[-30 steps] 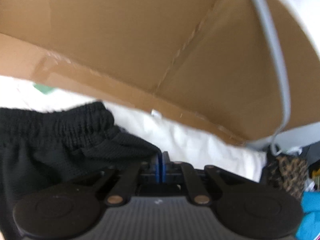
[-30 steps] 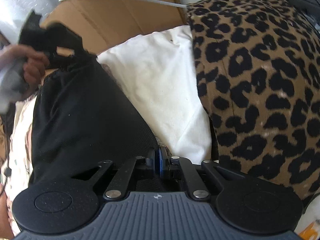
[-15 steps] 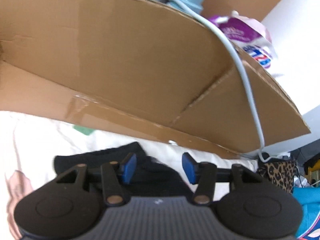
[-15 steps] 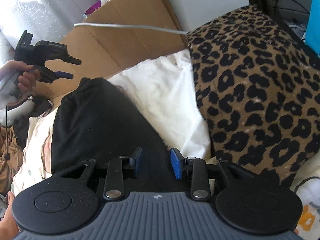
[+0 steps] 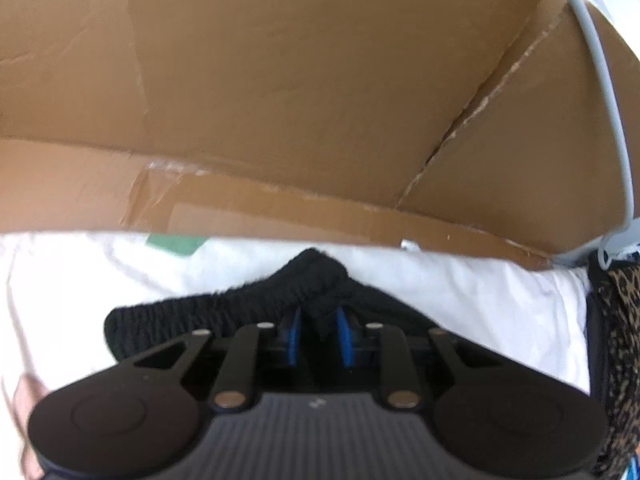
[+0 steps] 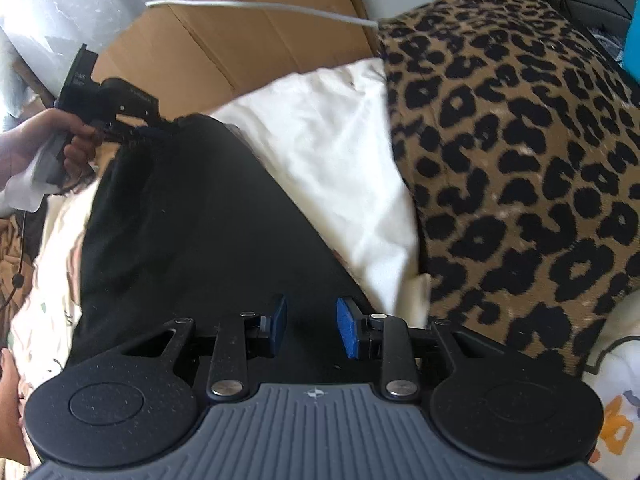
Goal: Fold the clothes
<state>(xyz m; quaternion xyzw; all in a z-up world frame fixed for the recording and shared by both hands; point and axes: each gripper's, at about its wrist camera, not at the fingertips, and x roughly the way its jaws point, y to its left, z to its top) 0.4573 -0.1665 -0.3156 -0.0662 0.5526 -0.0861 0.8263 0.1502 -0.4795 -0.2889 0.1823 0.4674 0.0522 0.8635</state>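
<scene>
On the white bedding (image 6: 332,152) lies the black garment (image 6: 192,224), its elastic waistband bunched between the narrowly parted pads of the left gripper (image 5: 319,334), while the right gripper (image 6: 311,326) hovers wide apart over its near end, beside the leopard-print fabric (image 6: 520,140).

Black shorts (image 6: 192,232), leopard-print blanket (image 6: 520,160), white sheet (image 6: 340,152), brown cardboard (image 5: 300,80), perhaps green patch (image 5: 176,245).

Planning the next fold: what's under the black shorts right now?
Under the black shorts lies white bedding, showing past their edges. What lies beneath their middle is covered. The left tongs bracket the waistband.
</scene>
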